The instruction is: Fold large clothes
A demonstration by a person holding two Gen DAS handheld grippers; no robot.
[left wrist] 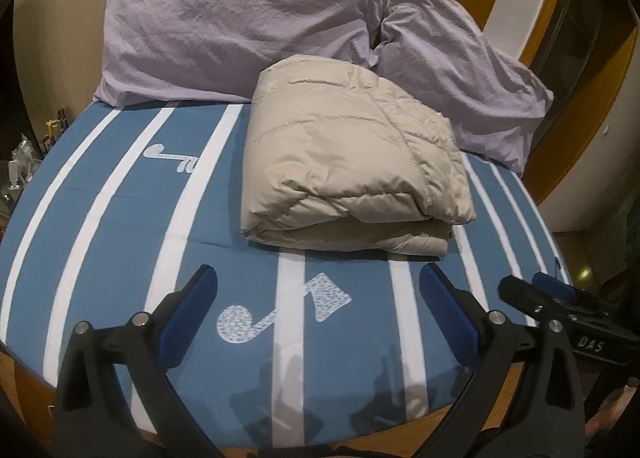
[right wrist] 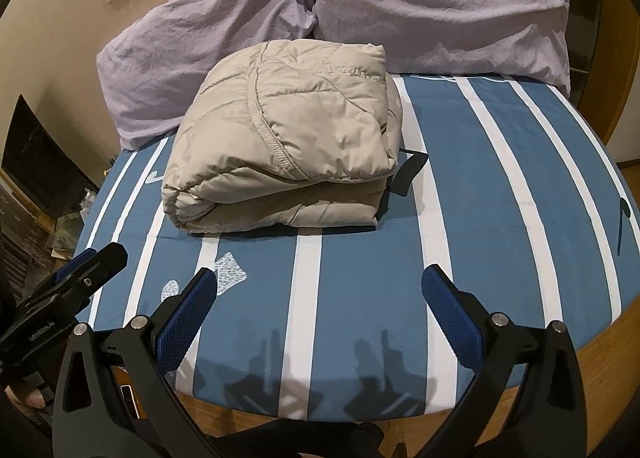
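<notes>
Blue-padded fingers [left wrist: 448, 318] of both grippers spread wide, empty.

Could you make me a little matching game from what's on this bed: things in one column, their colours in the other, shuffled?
Things:
1. folded puffy jacket
2. pillows
3. bed sheet
4. pads on the left gripper fingers

Colours:
A. blue with white stripes
B. beige
C. dark blue
D. lilac

Pairs: 1-B, 2-D, 3-A, 4-C
</notes>
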